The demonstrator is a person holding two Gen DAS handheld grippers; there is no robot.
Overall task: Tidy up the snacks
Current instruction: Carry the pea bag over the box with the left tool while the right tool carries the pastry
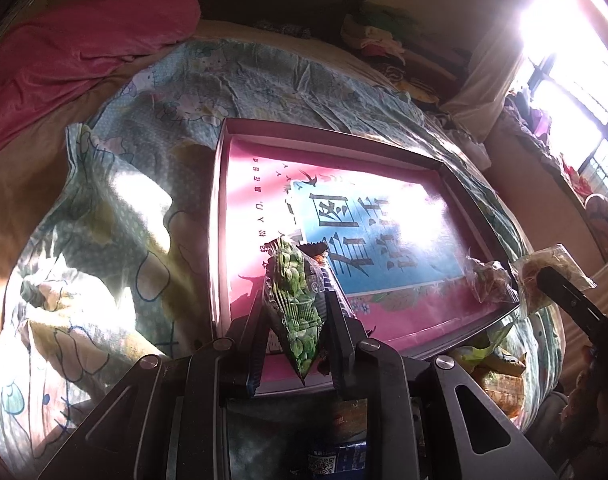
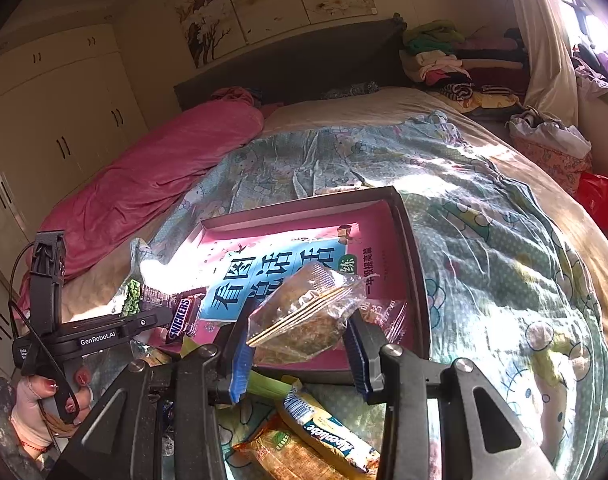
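The brown bar wrapper (image 2: 183, 317) carries the word "SNICKERS" in white letters. On the side of the left hand-held gripper (image 2: 134, 312) stands "GenRobot.AI", and the yellow packet (image 2: 328, 436) reads "Alpenliebe", upside down. The blue panel of the pink box (image 2: 378, 216) has big Chinese characters.

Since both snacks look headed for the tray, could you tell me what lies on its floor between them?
Mostly the bare pink and blue printed floor of the tray. One clear wrapper lies near the right gripper. The right wrist view shows it.
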